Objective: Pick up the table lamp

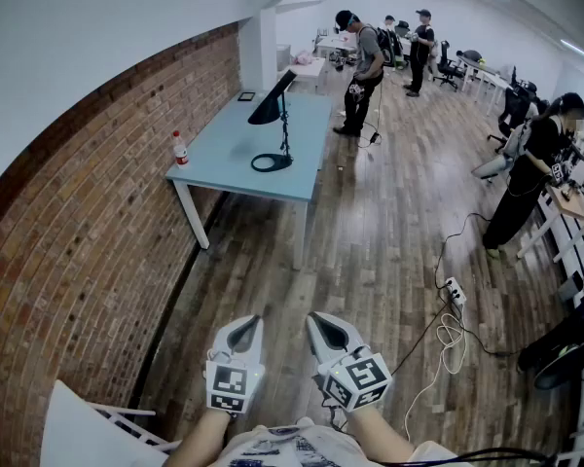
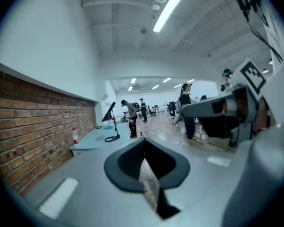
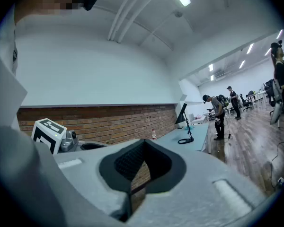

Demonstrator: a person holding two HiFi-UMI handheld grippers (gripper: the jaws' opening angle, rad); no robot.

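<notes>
Distance to cover: holding left gripper (image 1: 243, 331) and right gripper (image 1: 326, 331) side by side, jaws together and empty, pointing toward table lamp (image 1: 271, 107) standing upright well ahead near the front edge of the table (image 1: 224, 144), about equally far from both.

The table lamp (image 1: 271, 105) stands on the table (image 1: 224, 144) beside the wall (image 1: 97, 193), a bottle (image 1: 179, 149) to its left.

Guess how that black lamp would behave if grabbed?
Probably top-heavy: the lamp carries a wide shade high on a thin stem. Its open ring base looks light, so it may tip when nudged.
</notes>
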